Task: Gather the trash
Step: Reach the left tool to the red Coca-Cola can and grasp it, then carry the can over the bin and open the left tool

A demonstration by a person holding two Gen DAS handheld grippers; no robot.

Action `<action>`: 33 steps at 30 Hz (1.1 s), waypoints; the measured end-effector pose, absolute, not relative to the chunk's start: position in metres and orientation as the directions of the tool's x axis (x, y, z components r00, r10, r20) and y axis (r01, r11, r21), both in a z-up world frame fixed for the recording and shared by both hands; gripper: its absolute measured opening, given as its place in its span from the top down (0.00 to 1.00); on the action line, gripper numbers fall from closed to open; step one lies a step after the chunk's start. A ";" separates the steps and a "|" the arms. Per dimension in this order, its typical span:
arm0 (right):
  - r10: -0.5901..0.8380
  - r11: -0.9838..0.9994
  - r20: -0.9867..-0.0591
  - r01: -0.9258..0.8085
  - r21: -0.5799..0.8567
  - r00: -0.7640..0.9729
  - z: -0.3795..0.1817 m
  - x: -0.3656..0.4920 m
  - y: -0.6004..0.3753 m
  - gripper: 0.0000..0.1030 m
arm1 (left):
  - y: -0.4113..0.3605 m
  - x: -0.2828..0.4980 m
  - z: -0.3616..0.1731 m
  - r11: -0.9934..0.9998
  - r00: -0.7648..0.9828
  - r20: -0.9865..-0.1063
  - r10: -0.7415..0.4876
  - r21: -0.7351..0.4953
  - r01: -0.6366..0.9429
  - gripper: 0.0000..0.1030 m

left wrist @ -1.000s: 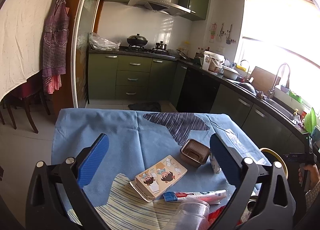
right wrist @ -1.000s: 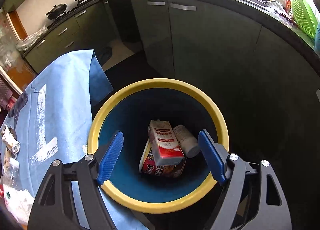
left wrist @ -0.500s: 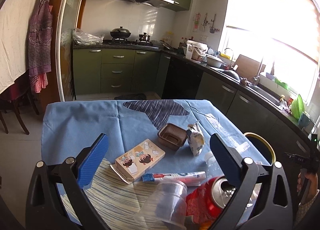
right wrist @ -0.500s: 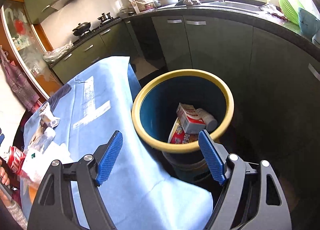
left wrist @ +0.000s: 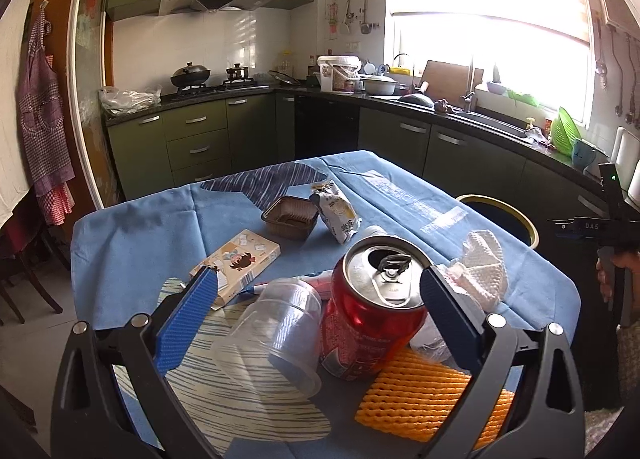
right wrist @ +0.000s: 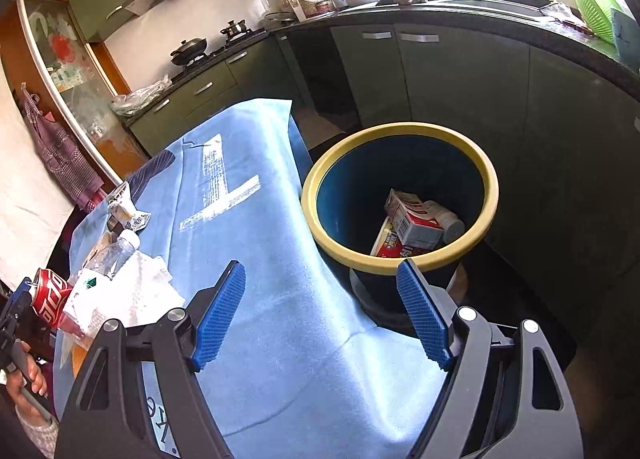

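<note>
Between the spread left hand-held gripper (left wrist: pixel 318 293) pads: glossy red can (left wrist: pixel 370 309), ribbed clear cup (left wrist: pixel 276 329); right hand-held gripper (right wrist: pixel 320 313) spread, empty.

Wrist views, shared red can (left wrist: pixel 374 307), bin (right wrist: pixel 400 259)

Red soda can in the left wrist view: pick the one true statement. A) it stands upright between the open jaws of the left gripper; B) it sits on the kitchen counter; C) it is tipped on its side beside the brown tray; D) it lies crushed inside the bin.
A: the red soda can stands upright on the blue tablecloth, opened top facing up, between the spread jaws of the left gripper, not yet clamped.
</note>
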State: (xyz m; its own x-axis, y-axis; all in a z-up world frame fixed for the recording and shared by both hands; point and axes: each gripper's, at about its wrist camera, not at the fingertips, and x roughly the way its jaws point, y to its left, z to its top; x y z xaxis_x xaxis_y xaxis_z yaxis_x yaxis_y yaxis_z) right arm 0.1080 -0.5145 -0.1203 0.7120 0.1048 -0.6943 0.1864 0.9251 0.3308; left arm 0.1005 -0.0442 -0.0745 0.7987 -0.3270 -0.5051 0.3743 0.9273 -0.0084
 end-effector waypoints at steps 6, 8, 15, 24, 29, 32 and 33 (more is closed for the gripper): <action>0.115 0.922 -0.695 0.185 0.341 0.710 -0.121 0.109 -0.516 0.25 | -0.055 0.094 -0.074 0.903 0.793 -0.487 -0.367 0.017 0.428 0.07; 0.119 0.921 -0.696 0.183 0.344 0.708 -0.122 0.110 -0.516 0.25 | -0.060 0.094 -0.076 0.895 0.788 -0.487 -0.376 0.029 0.445 0.07; 0.135 0.918 -0.697 0.176 0.356 0.705 -0.124 0.110 -0.518 0.25 | -0.069 0.106 -0.086 0.873 0.747 -0.520 -0.413 0.008 0.488 0.07; 0.149 0.913 -0.695 0.171 0.370 0.703 -0.127 0.111 -0.518 0.25 | -0.070 0.120 -0.102 0.868 0.701 -0.576 -0.421 -0.033 0.495 0.35; 0.157 0.912 -0.696 0.169 0.375 0.701 -0.129 0.111 -0.518 0.25 | -0.073 0.122 -0.107 0.867 0.695 -0.590 -0.411 -0.018 0.498 0.46; 0.158 0.911 -0.695 0.168 0.377 0.701 -0.130 0.111 -0.518 0.25 | -0.074 0.121 -0.108 0.867 0.698 -0.592 -0.403 -0.003 0.499 0.47; 0.158 0.911 -0.694 0.168 0.377 0.702 -0.130 0.111 -0.518 0.25 | -0.074 0.121 -0.108 0.866 0.697 -0.592 -0.405 -0.004 0.500 0.47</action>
